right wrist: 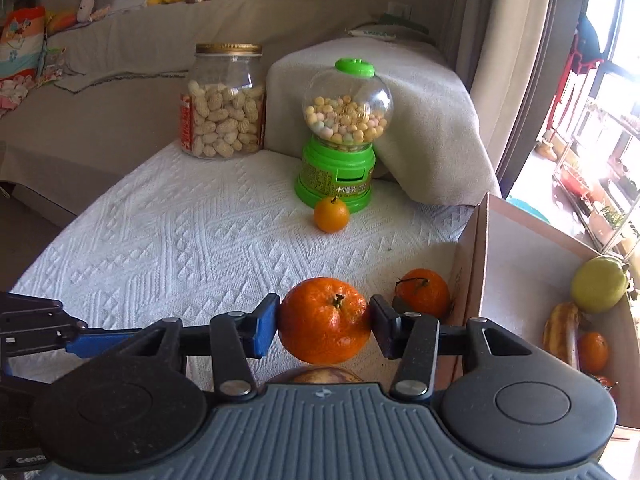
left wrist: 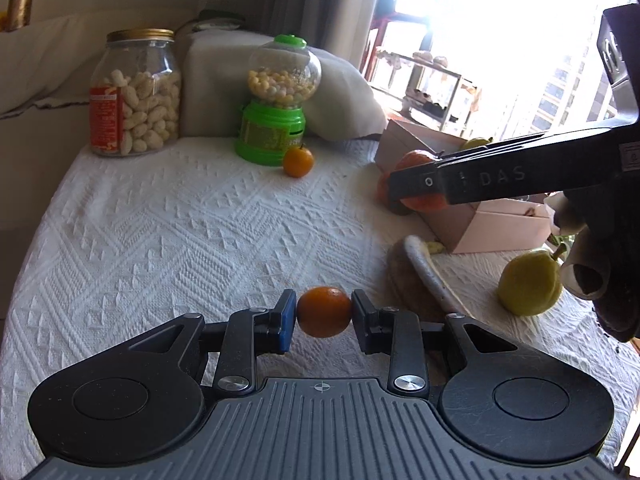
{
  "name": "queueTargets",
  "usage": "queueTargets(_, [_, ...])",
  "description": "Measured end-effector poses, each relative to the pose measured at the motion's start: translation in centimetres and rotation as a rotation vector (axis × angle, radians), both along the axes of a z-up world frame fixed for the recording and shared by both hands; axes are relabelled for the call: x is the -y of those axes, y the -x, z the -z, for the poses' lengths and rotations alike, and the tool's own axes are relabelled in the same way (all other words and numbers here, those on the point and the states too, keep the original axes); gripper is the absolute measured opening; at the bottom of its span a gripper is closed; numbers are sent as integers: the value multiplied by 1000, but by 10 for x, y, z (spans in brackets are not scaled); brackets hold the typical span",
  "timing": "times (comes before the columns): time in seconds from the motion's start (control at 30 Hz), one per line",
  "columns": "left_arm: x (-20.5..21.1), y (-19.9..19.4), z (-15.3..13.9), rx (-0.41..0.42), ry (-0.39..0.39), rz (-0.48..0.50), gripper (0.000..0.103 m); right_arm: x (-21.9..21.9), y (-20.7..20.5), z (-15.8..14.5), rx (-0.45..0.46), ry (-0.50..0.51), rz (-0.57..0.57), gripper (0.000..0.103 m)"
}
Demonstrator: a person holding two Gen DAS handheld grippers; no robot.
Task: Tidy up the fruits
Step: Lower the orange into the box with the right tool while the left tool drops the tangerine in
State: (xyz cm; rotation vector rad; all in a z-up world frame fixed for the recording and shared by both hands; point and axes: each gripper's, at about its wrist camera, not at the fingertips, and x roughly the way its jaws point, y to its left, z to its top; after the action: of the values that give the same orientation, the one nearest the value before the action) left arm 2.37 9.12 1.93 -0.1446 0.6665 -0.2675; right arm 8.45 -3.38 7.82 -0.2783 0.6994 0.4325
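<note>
White quilted cloth (right wrist: 168, 240) covers the bench; a pale cardboard box (right wrist: 528, 264) (fruit inside) sits at its right edge. My right tongs (right wrist: 324, 322) clamp a large orange mandarin (right wrist: 324, 320) beside it; my left tongs (left wrist: 324, 316) pinch a small orange citrus (left wrist: 324, 312).

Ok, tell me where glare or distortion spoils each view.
Left wrist view: the window is blown out white, washing out the upper right; the tablecloth edges bow from fisheye. Right wrist view: evenly lit, only the window strip glares.
</note>
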Motion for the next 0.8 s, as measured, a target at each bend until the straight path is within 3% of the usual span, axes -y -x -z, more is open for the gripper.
queueTargets(0.2, [41, 12, -21, 28, -7, 133, 35, 69, 57, -31, 114, -42, 85, 49])
queueTargets(0.47, [104, -2, -43, -1, 45, 333, 35, 149, 115, -7, 164, 6, 303, 49])
queueTargets(0.67, [161, -74, -84, 85, 49, 382, 35, 186, 125, 12, 147, -58, 375, 49])
queueTargets(0.8, [204, -137, -93, 49, 87, 396, 35, 197, 118, 22, 134, -89, 393, 49])
